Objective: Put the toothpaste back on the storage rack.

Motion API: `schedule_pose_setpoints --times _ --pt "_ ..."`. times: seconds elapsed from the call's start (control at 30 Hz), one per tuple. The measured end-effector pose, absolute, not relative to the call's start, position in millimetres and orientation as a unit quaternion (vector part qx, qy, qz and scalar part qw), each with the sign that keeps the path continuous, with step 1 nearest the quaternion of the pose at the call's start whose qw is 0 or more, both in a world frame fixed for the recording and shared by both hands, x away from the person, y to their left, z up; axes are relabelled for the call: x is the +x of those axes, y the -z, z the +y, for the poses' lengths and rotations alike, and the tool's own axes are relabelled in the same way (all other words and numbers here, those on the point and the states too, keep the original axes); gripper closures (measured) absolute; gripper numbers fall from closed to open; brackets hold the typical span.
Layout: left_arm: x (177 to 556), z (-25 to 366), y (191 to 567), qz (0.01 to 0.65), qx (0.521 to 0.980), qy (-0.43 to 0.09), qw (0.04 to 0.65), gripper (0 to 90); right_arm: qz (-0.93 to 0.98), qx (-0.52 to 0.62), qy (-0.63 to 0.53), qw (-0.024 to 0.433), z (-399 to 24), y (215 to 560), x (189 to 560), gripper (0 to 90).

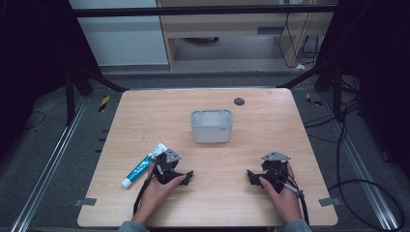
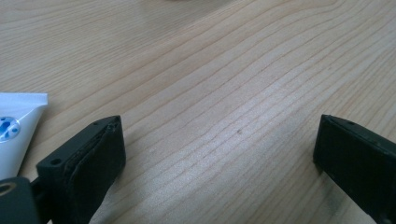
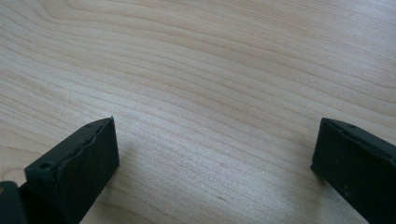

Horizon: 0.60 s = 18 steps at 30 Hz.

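A teal and white toothpaste tube [image 1: 143, 166] lies near the table's front left, its flat white end [image 2: 16, 133] beside my left jaw in the left gripper view. My left gripper [image 1: 175, 170] rests on the wood just right of the tube, jaws wide apart with bare table between them [image 2: 219, 140]. My right gripper [image 1: 263, 171] sits at the front right, held by a hand, and stands open over bare wood [image 3: 215, 149]. A white rectangular bin [image 1: 211, 125] stands upright at the table's middle, beyond both grippers.
The wooden table [image 1: 145, 111] has a small dark round mark [image 1: 239, 101] at the back right. Dark metal frame bars [image 1: 92, 77] flank the table, and black cables [image 1: 367, 188] lie on the floor to the right.
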<state>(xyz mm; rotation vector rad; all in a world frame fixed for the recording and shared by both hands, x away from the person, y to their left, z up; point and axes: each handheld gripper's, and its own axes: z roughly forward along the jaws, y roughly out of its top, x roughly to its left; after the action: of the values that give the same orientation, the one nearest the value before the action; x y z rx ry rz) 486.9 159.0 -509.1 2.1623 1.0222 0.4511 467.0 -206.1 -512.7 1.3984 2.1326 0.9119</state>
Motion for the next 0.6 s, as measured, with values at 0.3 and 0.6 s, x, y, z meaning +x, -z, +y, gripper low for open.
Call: schedule_pose_setpoints --times 0.3,0.6 --pt "486.0 161.8 508.5 0.391 0.833 -0.175 0.351 4.3 0.769 0.504 -0.328 0.218 -206.2 513.0 466.6 0.4" --pt "477.9 166.5 491.7 0.378 0.822 -0.199 0.378 5.7 0.768 0.505 -0.328 0.217 -206.0 512.9 466.6 0.4"
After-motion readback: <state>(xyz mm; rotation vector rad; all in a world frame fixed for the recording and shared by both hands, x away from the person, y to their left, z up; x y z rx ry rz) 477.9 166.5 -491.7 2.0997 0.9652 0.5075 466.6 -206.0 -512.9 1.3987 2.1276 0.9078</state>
